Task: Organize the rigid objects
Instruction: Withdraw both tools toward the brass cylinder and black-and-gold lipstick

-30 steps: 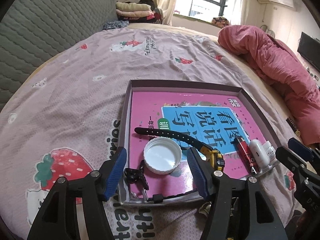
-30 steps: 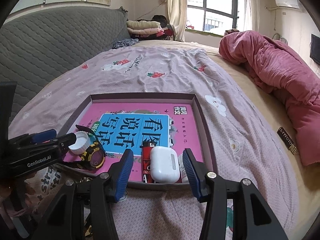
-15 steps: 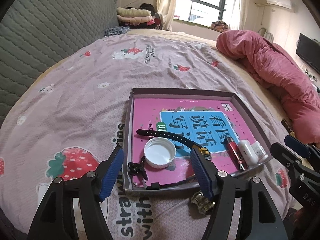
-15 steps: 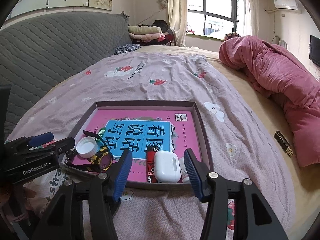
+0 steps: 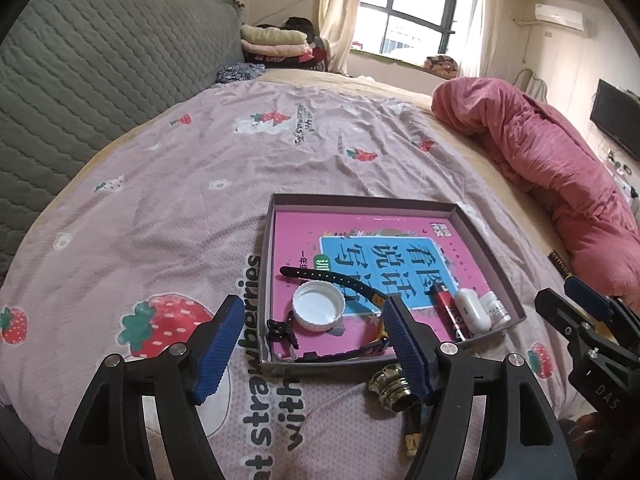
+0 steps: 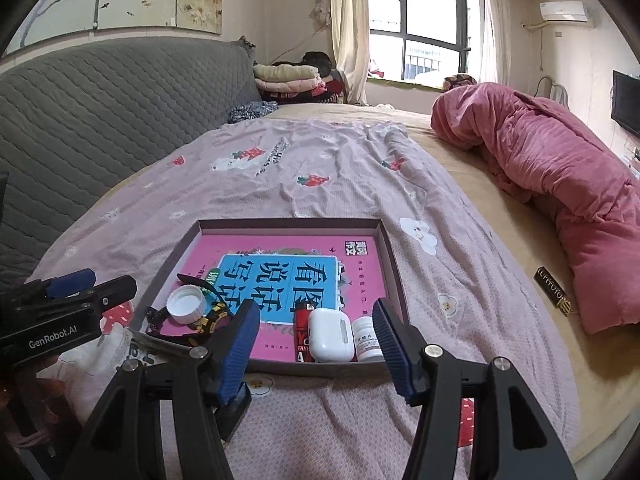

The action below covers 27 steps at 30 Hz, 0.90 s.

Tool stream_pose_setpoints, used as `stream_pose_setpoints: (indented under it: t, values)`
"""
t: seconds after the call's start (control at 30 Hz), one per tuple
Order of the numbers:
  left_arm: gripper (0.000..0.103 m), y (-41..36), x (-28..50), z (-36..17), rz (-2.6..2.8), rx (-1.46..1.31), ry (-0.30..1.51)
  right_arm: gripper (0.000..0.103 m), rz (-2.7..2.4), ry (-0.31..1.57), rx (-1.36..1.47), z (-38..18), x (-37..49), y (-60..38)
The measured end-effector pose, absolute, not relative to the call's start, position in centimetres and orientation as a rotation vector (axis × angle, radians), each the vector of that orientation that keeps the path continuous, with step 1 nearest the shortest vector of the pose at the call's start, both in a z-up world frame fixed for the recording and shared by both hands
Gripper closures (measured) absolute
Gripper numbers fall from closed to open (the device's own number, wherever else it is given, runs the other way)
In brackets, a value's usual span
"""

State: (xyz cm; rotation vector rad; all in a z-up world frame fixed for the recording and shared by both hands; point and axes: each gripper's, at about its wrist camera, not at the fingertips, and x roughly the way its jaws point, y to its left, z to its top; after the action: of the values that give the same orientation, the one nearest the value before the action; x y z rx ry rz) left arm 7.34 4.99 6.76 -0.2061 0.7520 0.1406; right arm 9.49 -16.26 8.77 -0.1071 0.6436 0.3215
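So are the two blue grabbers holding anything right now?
No. The left gripper is opening with nothing between its pads, and the right gripper is open and empty, back from the tray.

Tray (image 5: 486,240) sits on the bedspread (image 5: 180,208). Inside, cap (image 5: 319,311) at seven o'clock, watch (image 5: 340,280) behind it, lighter (image 5: 448,310), earbud case (image 5: 474,312) and bottle (image 5: 496,309) at five. Knob (image 5: 390,386) outside, six o'clock.

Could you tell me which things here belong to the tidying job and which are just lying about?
Part of the job:
- shallow box
- white cap
- watch
- black hair clip
- red lighter
- white earbud case
- small white bottle
- brass knob, still outside the box

Just lying about:
- pink quilt
- folded clothes
- television
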Motion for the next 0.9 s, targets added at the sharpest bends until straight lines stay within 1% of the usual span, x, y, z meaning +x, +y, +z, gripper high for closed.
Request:
stream_pose_setpoints:
  t: [0.33, 0.53, 0.73, 0.9]
  values:
    - [0.029, 5.4, 5.2, 9.5, 0.120, -0.220, 0.753, 0.045, 0.340, 0.619, -0.090, 10.5, 7.6, -16.9]
    - [0.029, 5.4, 4.1, 10.3, 0.126, -0.242, 0.759, 0.045, 0.357, 0.618, -0.079, 11.0, 6.6, -17.1]
    - [0.029, 4.5, 3.2, 10.3, 0.120, -0.235, 0.775, 0.045, 0.384, 0.649, -0.081, 10.3, 5.3, -16.6]
    - [0.029, 3.8, 2.9, 9.4, 0.079, -0.259, 0.812, 0.045, 0.408, 0.690, -0.093, 8.9, 4.1, -15.9]
